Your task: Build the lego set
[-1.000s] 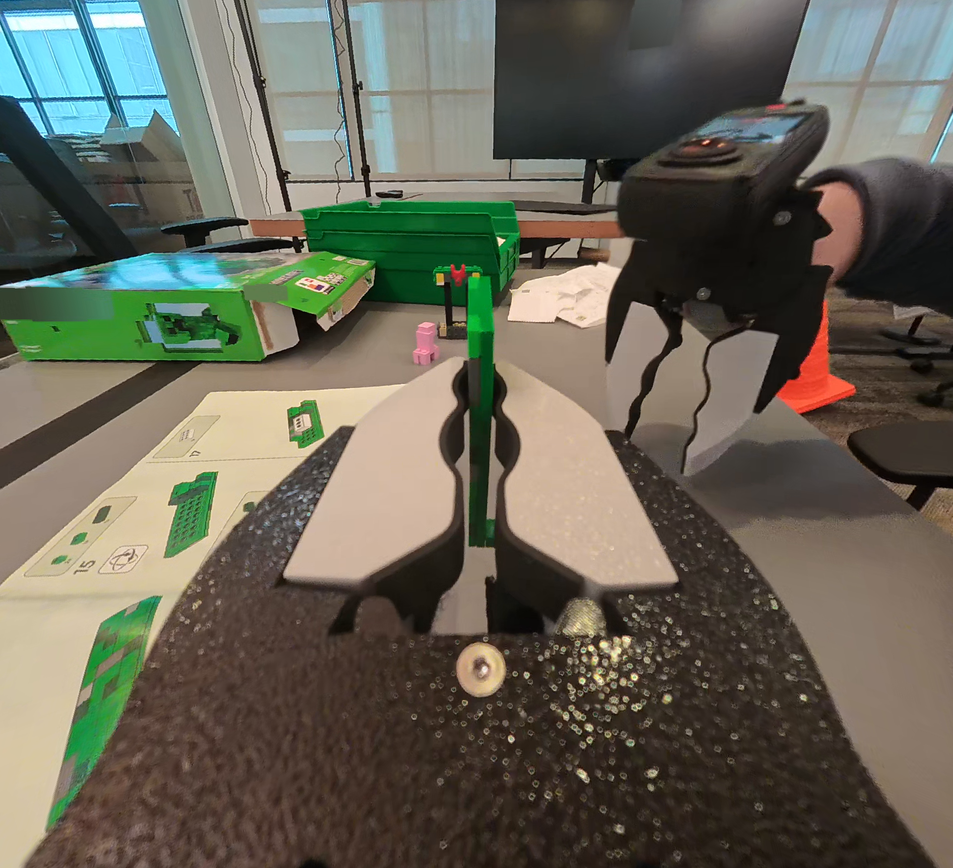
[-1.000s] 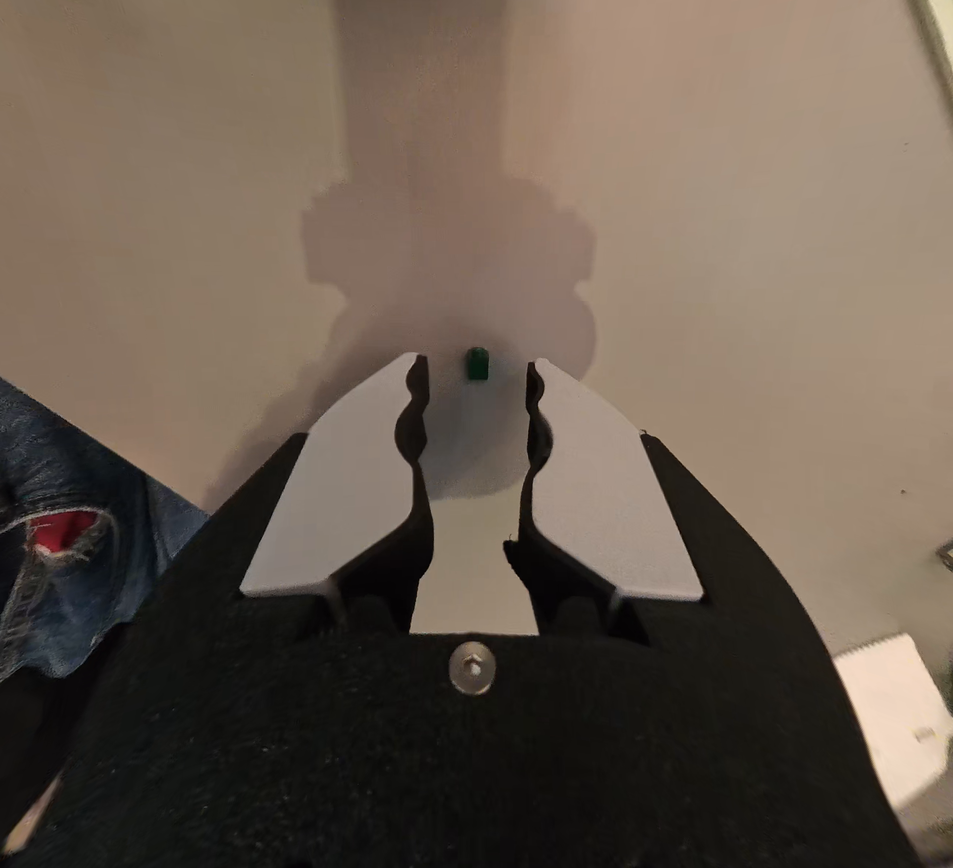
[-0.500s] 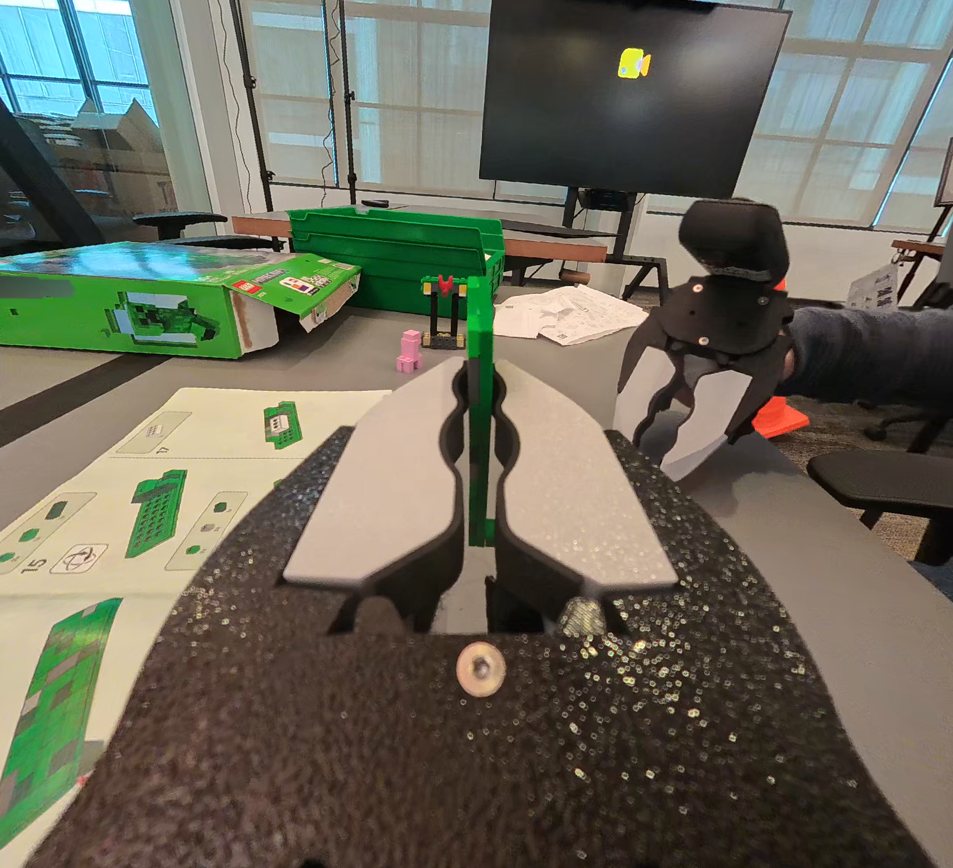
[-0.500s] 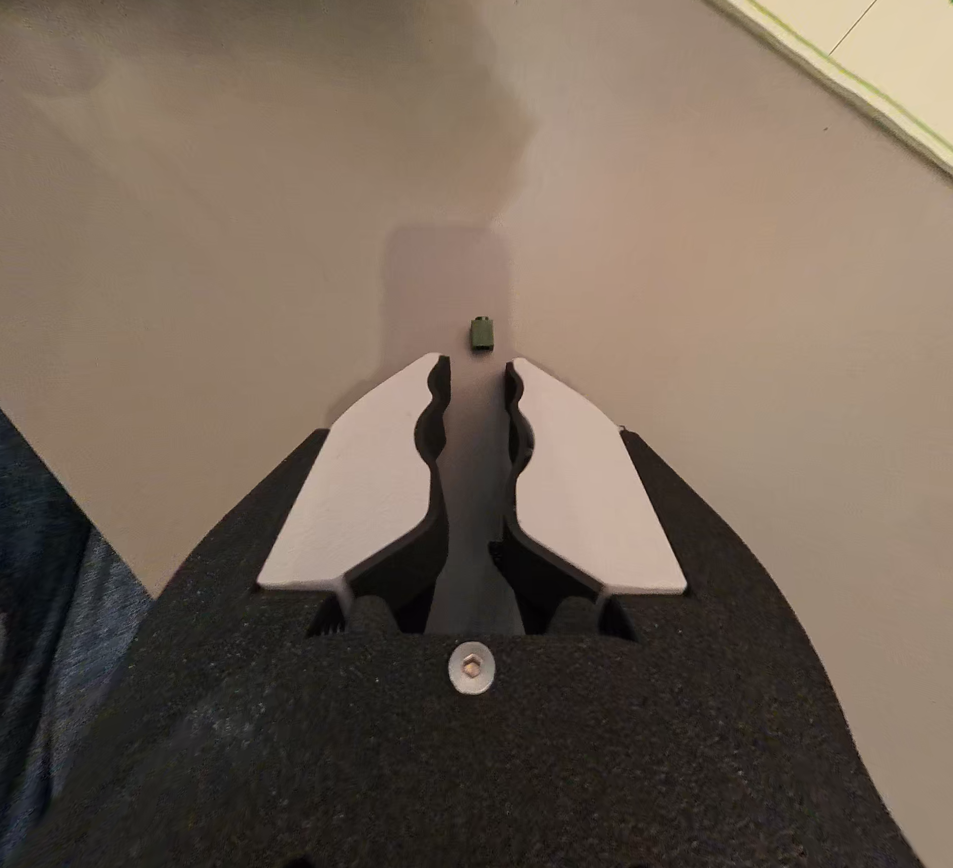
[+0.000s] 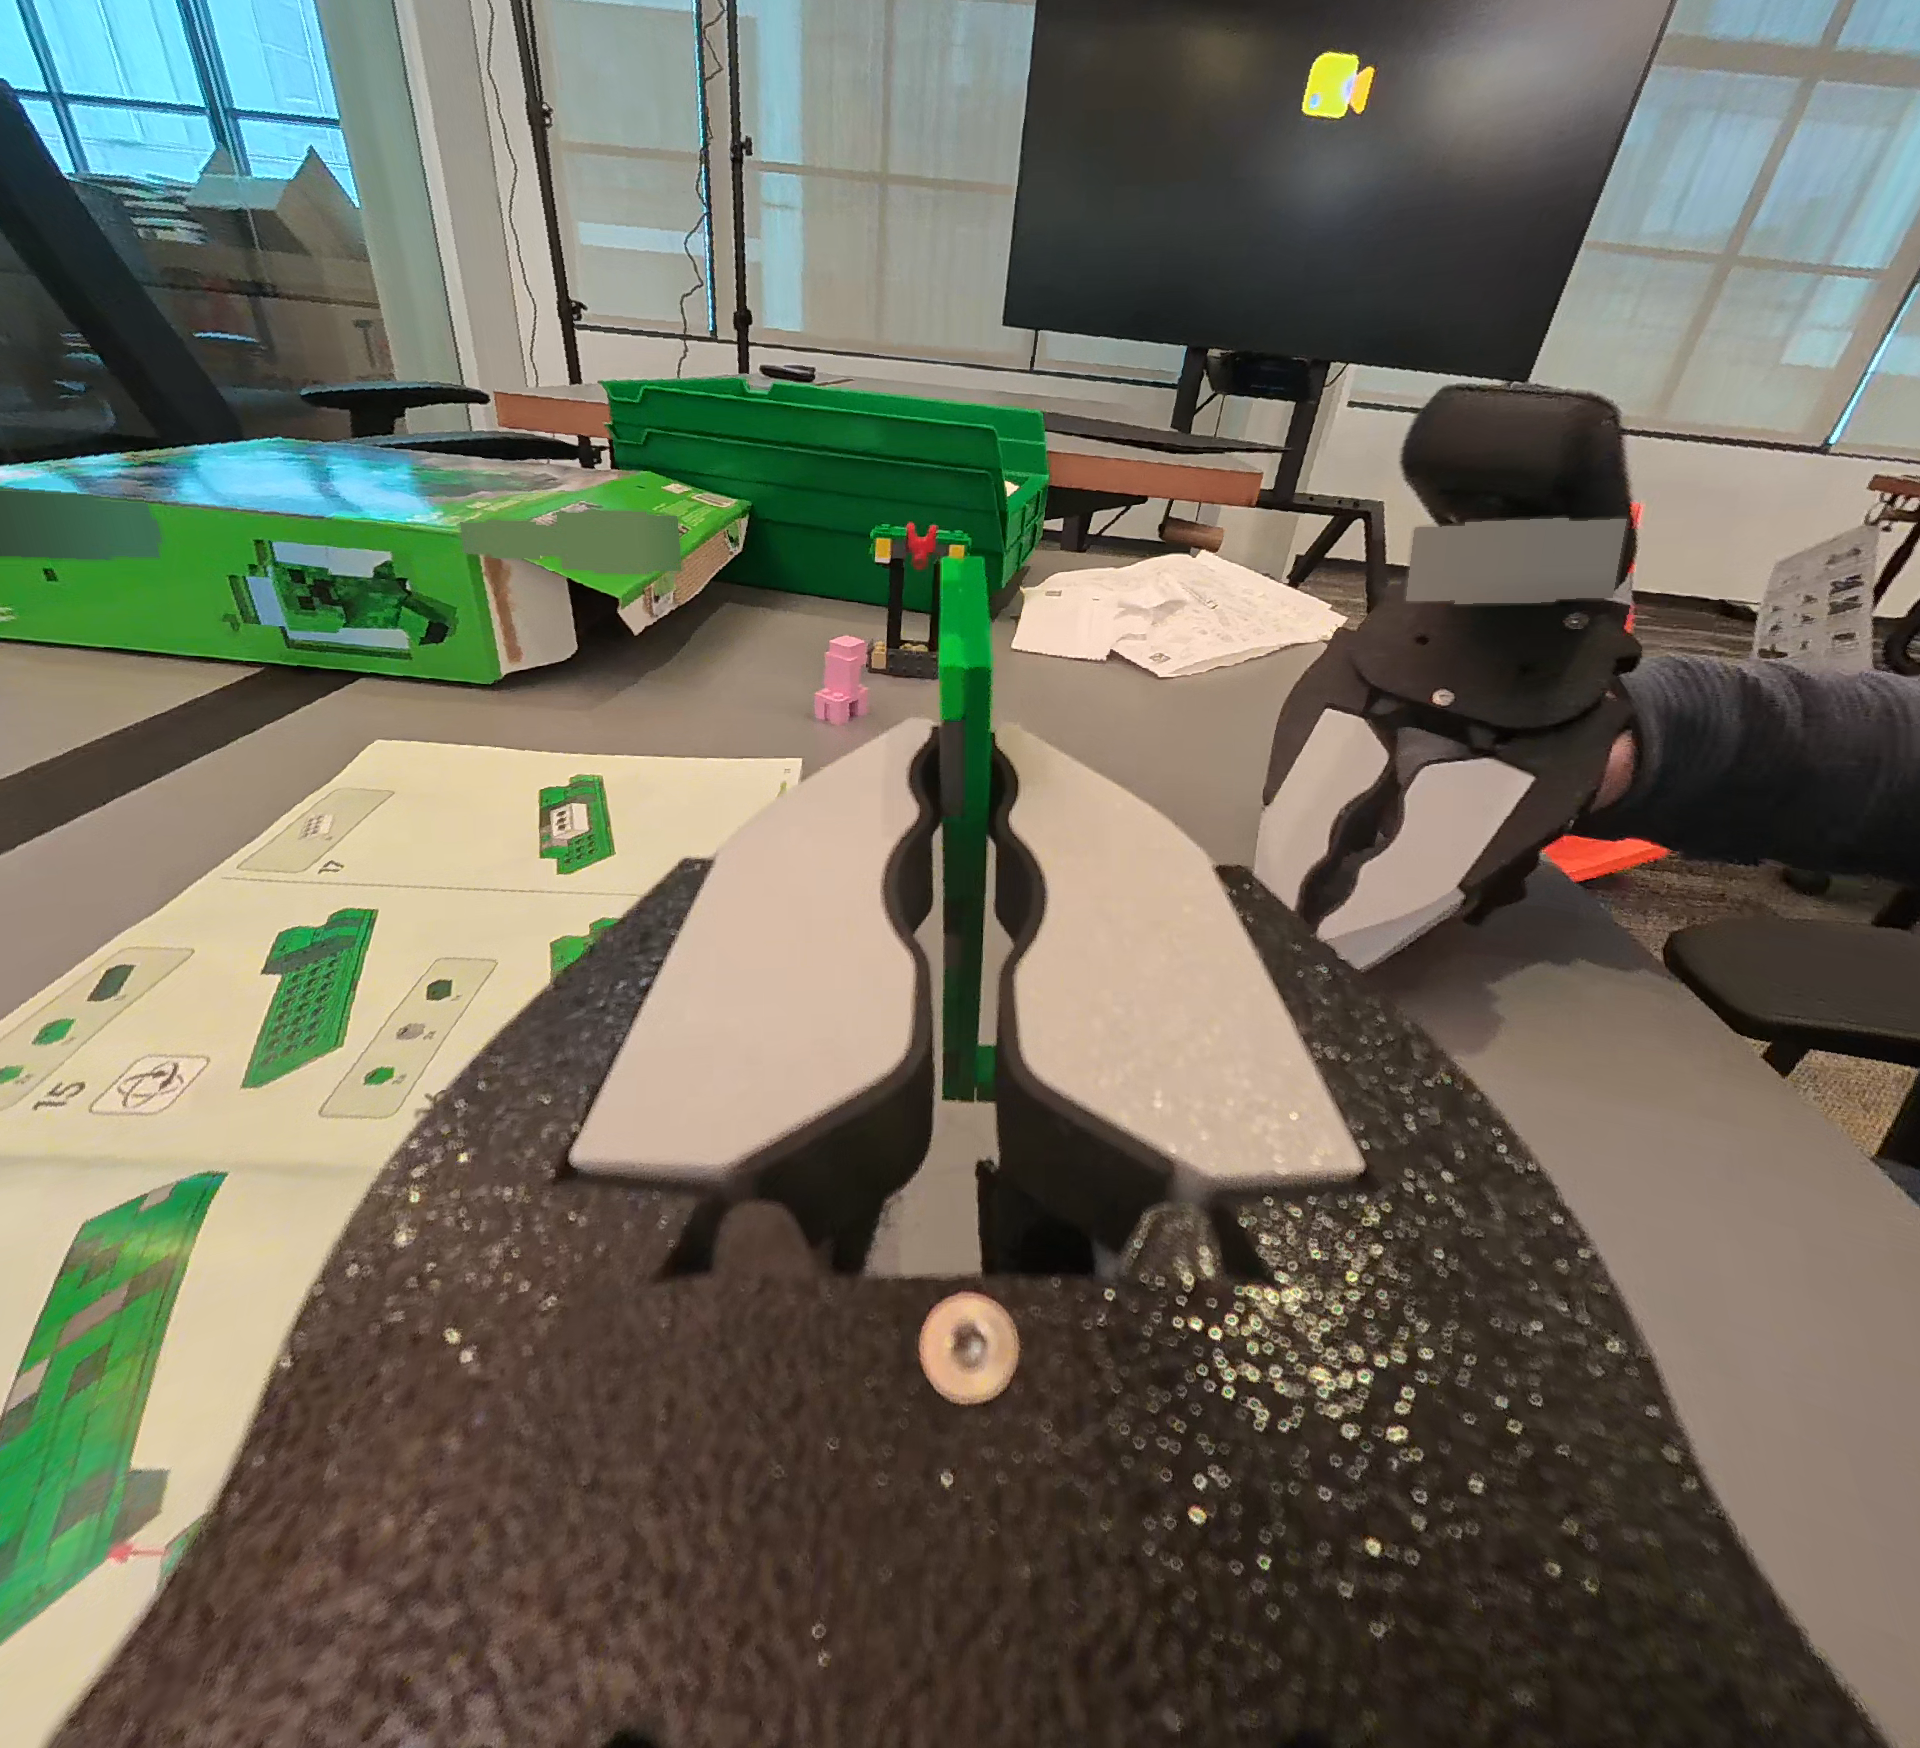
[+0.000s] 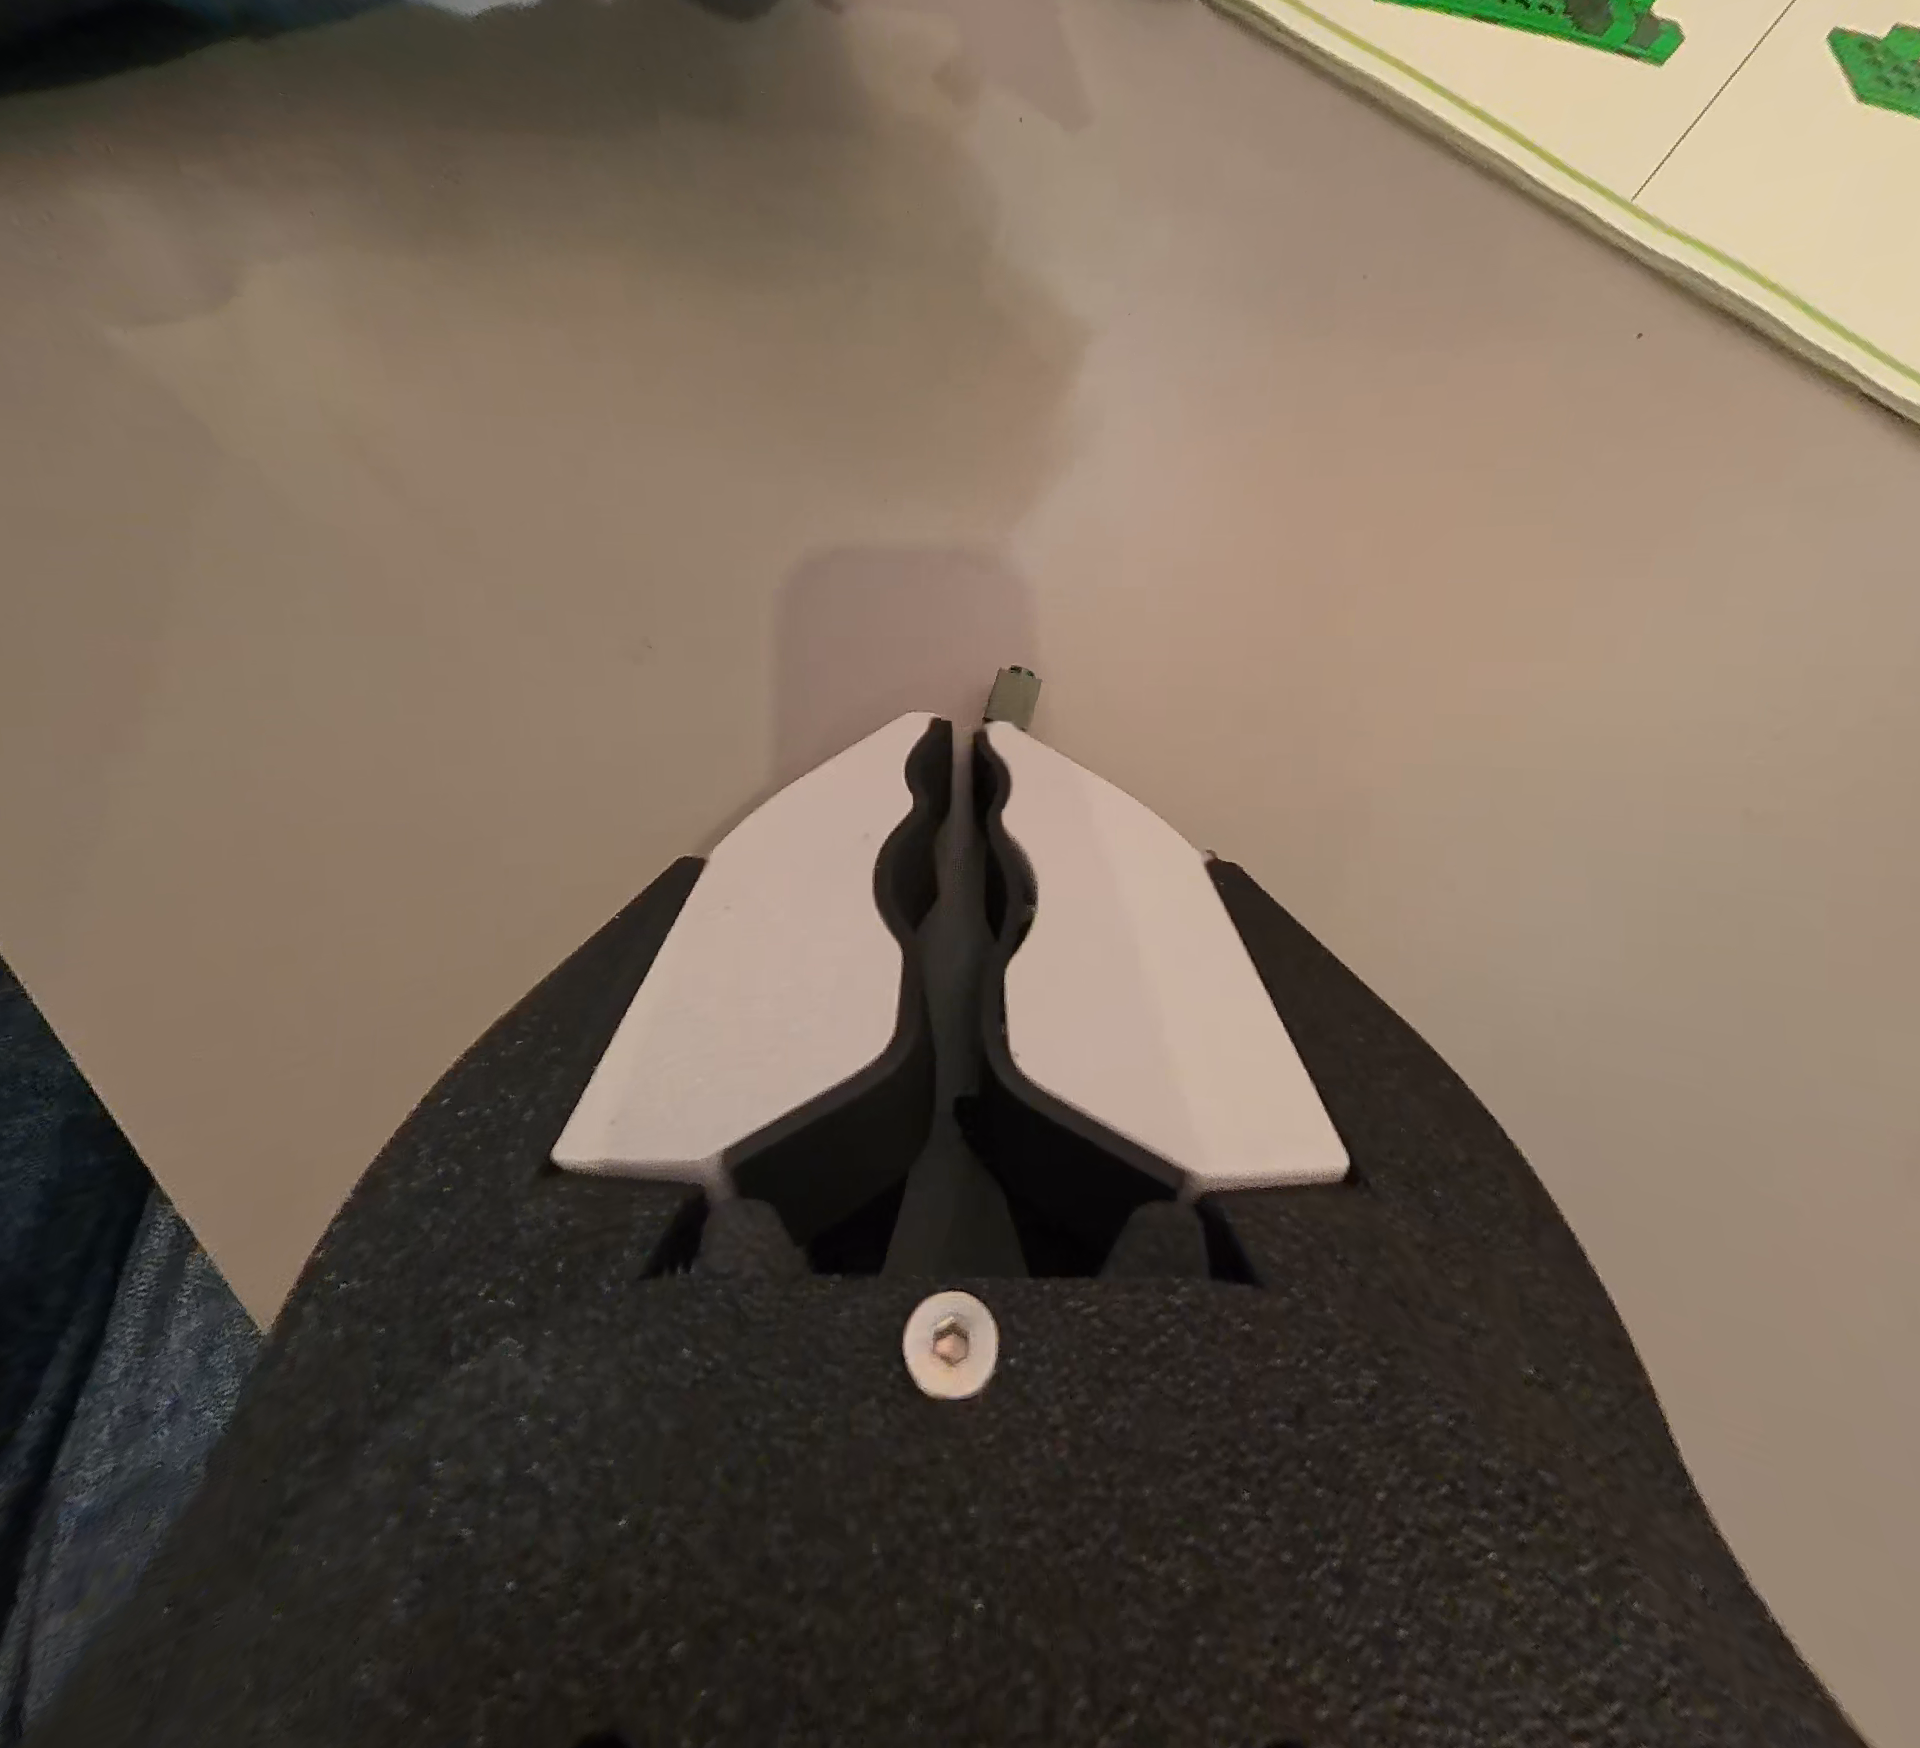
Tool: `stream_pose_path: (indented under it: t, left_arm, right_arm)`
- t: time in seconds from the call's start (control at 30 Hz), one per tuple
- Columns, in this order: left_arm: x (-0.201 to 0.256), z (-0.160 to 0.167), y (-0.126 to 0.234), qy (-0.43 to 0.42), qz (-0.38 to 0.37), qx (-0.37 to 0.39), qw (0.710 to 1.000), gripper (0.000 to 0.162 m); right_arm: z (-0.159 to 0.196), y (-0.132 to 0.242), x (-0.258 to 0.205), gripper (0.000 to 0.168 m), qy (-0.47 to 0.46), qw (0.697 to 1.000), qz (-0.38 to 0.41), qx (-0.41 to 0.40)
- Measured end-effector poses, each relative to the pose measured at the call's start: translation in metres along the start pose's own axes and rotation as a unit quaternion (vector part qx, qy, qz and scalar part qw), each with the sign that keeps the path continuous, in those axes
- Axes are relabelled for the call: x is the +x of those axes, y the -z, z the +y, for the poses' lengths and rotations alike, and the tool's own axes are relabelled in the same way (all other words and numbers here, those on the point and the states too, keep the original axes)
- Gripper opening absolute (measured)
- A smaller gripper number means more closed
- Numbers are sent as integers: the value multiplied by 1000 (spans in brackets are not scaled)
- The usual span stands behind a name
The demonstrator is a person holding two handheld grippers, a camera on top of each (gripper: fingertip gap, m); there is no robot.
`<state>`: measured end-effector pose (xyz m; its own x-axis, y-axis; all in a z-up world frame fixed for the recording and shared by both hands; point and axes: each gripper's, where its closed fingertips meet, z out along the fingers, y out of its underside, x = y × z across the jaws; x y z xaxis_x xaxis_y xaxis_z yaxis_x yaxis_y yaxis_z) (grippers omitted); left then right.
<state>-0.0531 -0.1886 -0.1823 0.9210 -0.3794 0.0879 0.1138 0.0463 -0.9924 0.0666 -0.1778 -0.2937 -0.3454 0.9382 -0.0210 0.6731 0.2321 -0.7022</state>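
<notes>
My left gripper [image 5: 964, 742] is shut on a green lego plate [image 5: 961, 659] and holds it upright, edge-on, above the grey table [image 5: 1143, 742]. My right gripper [image 6: 968, 727] is shut with nothing between its pads, low over the table. A small grey-green brick [image 6: 1015, 696] lies on the table just beyond the right fingertip [image 6: 1023, 763], outside the jaws. The right gripper also shows in the left wrist view [image 5: 1335, 929], to the right of the plate, on a dark sleeve.
An open instruction booklet [image 5: 312, 919] lies at left and also shows in the right wrist view [image 6: 1558, 88]. Behind stand a green box [image 5: 260, 586], green bins [image 5: 831, 472], a pink figure [image 5: 844, 680], a small black-posted build [image 5: 914, 597] and loose papers [image 5: 1174, 618]. The table edge runs at right. My right fingertips sit around 15 centimeters from my left ones.
My right gripper's jaws went from wide open to shut on air. The small brick, first between the tips, now lies just past the right fingertip. The left grasp is unchanged.
</notes>
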Motion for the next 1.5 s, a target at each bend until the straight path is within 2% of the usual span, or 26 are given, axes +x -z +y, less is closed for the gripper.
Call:
stream_pose_path:
  t: [0.3,0.77,0.87,1.03,1.13,1.23,1.5]
  left_arm:
    - [3,1,-2,5,9,0,1000,6]
    - [0,1,-5,12,-13,5,1000,6]
    - [-10,5,-5,21,-50,-2,998,6]
    - [-26,6,-1,33,-118,5,992,6]
    - [-29,5,1,25,-140,7,990,6]
    - [-30,6,0,21,-145,1,989,6]
    - [-32,7,0,41,-141,1,989,6]
  right_arm:
    - [-1,4,8,14,-30,999,28,28]
    - [-7,-4,11,8,-48,997,62,16]
    - [-28,-8,9,8,-63,994,80,39]
    - [-87,-15,12,8,-68,981,152,98]
    - [-112,-24,9,8,-55,977,176,105]
    - [-123,-33,12,8,-35,975,199,92]
    - [-127,-51,16,8,-68,979,180,71]
